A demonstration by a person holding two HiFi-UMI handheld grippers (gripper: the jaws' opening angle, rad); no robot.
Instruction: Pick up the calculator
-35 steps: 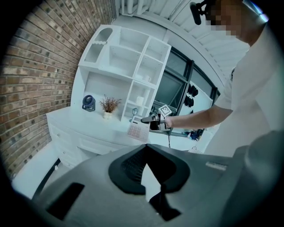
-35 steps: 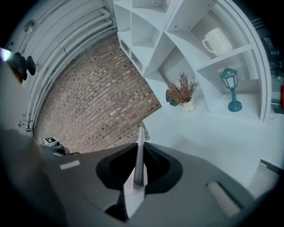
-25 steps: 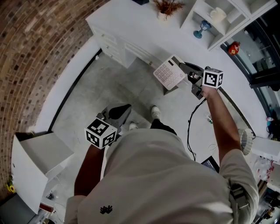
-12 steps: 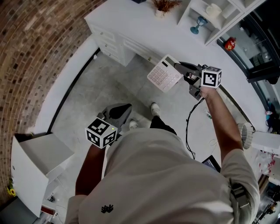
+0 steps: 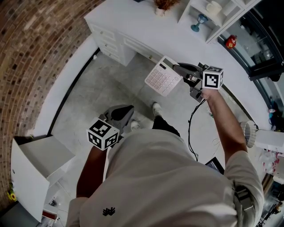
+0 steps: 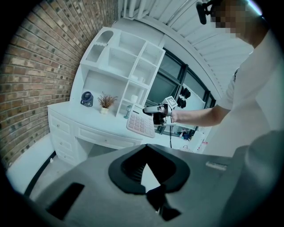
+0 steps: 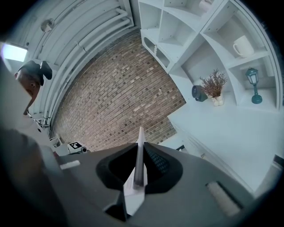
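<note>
The calculator [image 5: 163, 76], white with pale pink keys, hangs in the air in front of the white desk [image 5: 133, 26], above the grey floor. My right gripper [image 5: 179, 71] is shut on its right edge, arm stretched forward. In the right gripper view the calculator [image 7: 139, 155] shows edge-on, pinched between the jaws of the right gripper [image 7: 140, 150]. The left gripper view catches the calculator [image 6: 140, 124] from the side, keys facing it. My left gripper [image 5: 120, 113] stays low by my body, shut with nothing in it; its tips [image 6: 146, 145] meet.
A white shelf unit [image 5: 213, 17] on the desk holds a mug and a blue goblet; a small dried plant [image 5: 162, 5] stands beside it. A white box [image 5: 40, 159] sits at lower left. A black cable [image 5: 191, 128] trails on the floor by my shoes [image 5: 156, 111].
My right gripper has carried the calculator left and a little up in the picture, closer over the desk's front edge. The left gripper has hardly shifted.
</note>
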